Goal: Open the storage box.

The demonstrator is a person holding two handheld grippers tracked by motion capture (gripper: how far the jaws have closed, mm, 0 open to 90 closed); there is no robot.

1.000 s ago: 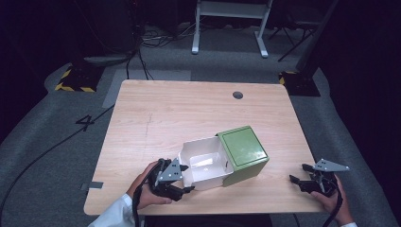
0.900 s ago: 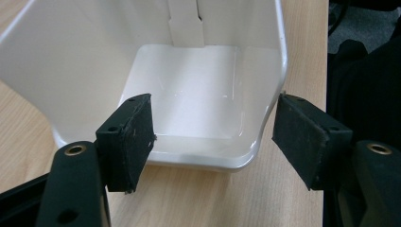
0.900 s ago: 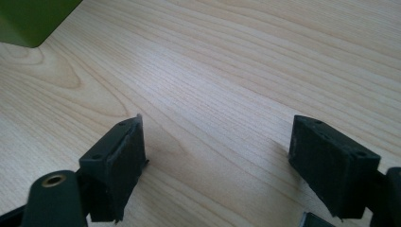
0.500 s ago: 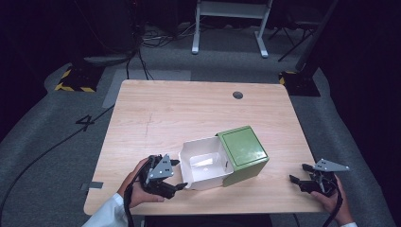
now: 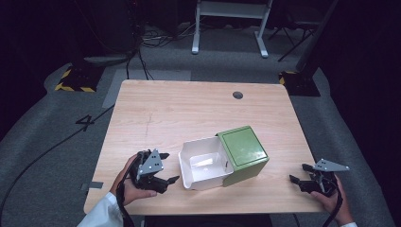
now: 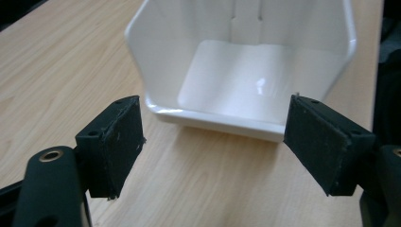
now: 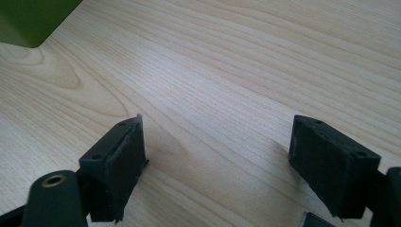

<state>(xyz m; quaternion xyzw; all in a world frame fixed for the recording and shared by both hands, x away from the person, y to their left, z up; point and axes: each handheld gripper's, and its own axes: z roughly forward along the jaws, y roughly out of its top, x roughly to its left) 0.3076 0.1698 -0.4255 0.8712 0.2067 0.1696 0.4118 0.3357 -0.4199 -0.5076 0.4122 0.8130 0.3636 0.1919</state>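
Observation:
A white drawer [image 5: 203,164] stands pulled out of a green box [image 5: 243,149] near the table's front middle; the drawer looks empty. My left gripper [image 5: 166,168] is open just left of the drawer's front, a short gap from it. In the left gripper view the drawer [image 6: 246,66] lies straight ahead between the spread jaws of the left gripper [image 6: 213,142], its front lip just beyond the pads. My right gripper [image 5: 299,173] is open near the table's front right corner, apart from the box. In the right gripper view, only bare wood lies between the right gripper's [image 7: 215,161] jaws, and the green box [image 7: 33,19] shows at the top left.
The wooden table [image 5: 189,113] has a dark round hole [image 5: 238,95] near its far edge. A white metal stand [image 5: 231,19] and cables [image 5: 137,42] are on the grey floor behind the table.
My left gripper has drawn back to the left, away from the drawer's front, and now stands open with a gap. The right gripper has stayed put.

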